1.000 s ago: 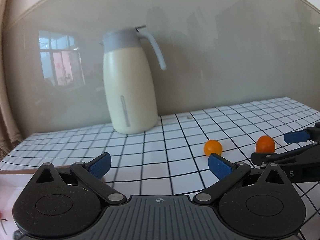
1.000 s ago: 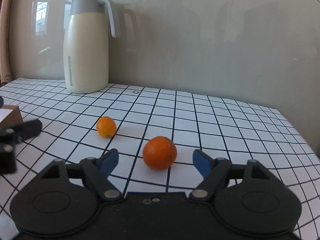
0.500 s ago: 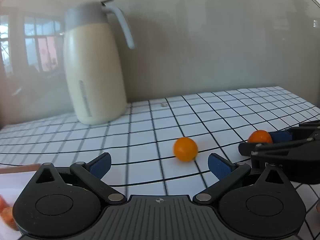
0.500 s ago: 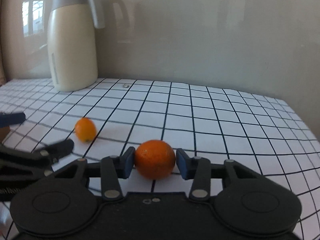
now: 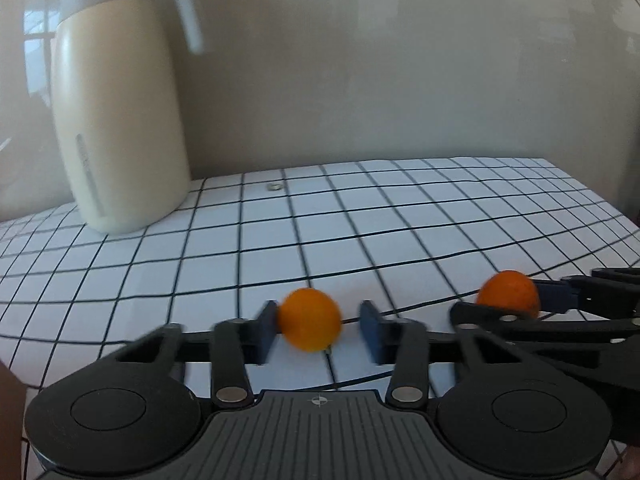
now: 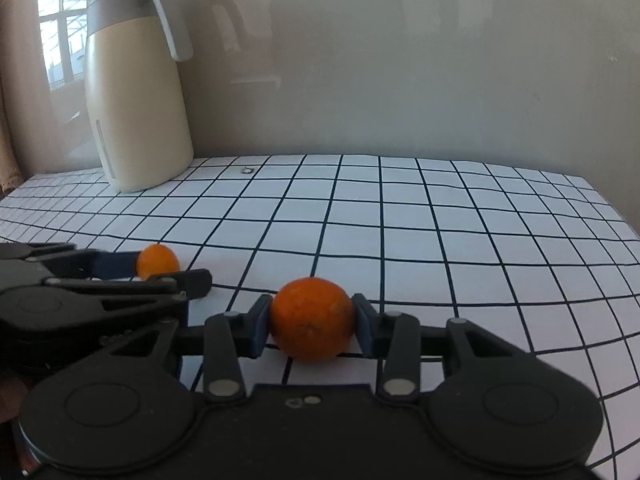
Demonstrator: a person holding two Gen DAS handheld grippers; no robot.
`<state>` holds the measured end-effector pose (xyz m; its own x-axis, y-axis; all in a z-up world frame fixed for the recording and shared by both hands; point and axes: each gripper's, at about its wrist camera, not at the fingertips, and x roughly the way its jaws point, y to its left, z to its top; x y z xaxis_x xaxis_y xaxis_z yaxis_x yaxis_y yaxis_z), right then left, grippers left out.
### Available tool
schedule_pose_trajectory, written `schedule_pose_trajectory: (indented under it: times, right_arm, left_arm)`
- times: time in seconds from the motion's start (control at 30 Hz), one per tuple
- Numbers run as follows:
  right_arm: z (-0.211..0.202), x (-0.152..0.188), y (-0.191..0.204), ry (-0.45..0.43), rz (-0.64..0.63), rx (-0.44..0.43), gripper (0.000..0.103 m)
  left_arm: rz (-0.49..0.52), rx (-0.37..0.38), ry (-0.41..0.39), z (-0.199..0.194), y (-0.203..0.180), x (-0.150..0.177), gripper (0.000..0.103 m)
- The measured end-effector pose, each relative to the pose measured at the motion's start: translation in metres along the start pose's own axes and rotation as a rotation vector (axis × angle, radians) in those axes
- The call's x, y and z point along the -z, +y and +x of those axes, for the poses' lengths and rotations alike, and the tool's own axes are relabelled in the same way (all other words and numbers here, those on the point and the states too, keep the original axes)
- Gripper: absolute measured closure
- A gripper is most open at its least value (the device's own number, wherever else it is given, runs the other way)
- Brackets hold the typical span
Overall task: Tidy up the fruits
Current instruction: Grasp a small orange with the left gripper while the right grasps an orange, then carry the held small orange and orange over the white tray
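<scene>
Though blurred, small orange (image 5: 310, 319) seemingly between closing left tool (image 5: 318, 330) pads

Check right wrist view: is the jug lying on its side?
No, the jug stands upright on the checked tablecloth at the back left, handle up.

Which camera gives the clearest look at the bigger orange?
The right wrist view: the bigger orange sits sharp and central there. The left wrist view shows it only small at the right, partly hidden behind a black finger.
</scene>
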<state>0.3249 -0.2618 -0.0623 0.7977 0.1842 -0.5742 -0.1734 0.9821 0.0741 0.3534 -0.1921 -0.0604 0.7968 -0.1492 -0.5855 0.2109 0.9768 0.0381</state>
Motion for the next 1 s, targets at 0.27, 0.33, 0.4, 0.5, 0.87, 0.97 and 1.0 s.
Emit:
schedule_pose_trajectory:
  times: [0.27,0.33,0.4,0.5,0.87,0.97,1.0]
  right_arm:
    - [-0.005,-0.001,-0.003,-0.007,0.001,0.022,0.07]
    - [-0.013,-0.003,-0.003,-0.025,0.0,0.027,0.07]
    - [-0.022,-0.005,0.0,-0.048,0.002,0.026,0.07]
    - [-0.035,-0.008,0.005,-0.081,0.006,0.021,0.07]
    - [-0.079,0.005,0.033,-0.141,-0.033,0.006,0.07]
    - [-0.086,0.017,0.041,-0.128,-0.054,0.006,0.07]
    - [-0.089,0.022,0.045,-0.12,-0.065,0.003,0.07]
  left_arm:
    - [0.02,-0.022,-0.018,-0.015,-0.001,0.004,0.071]
    - [0.028,-0.029,-0.034,-0.027,-0.001,0.006,0.071]
    - [0.035,-0.033,-0.057,-0.04,-0.001,0.007,0.071]
    - [0.051,-0.046,-0.095,-0.063,-0.002,0.009,0.071]
    - [0.037,-0.065,-0.169,-0.148,0.008,0.046,0.071]
    - [0.046,-0.066,-0.191,-0.169,0.01,0.054,0.071]
    - [0.048,-0.068,-0.198,-0.176,0.011,0.057,0.071]
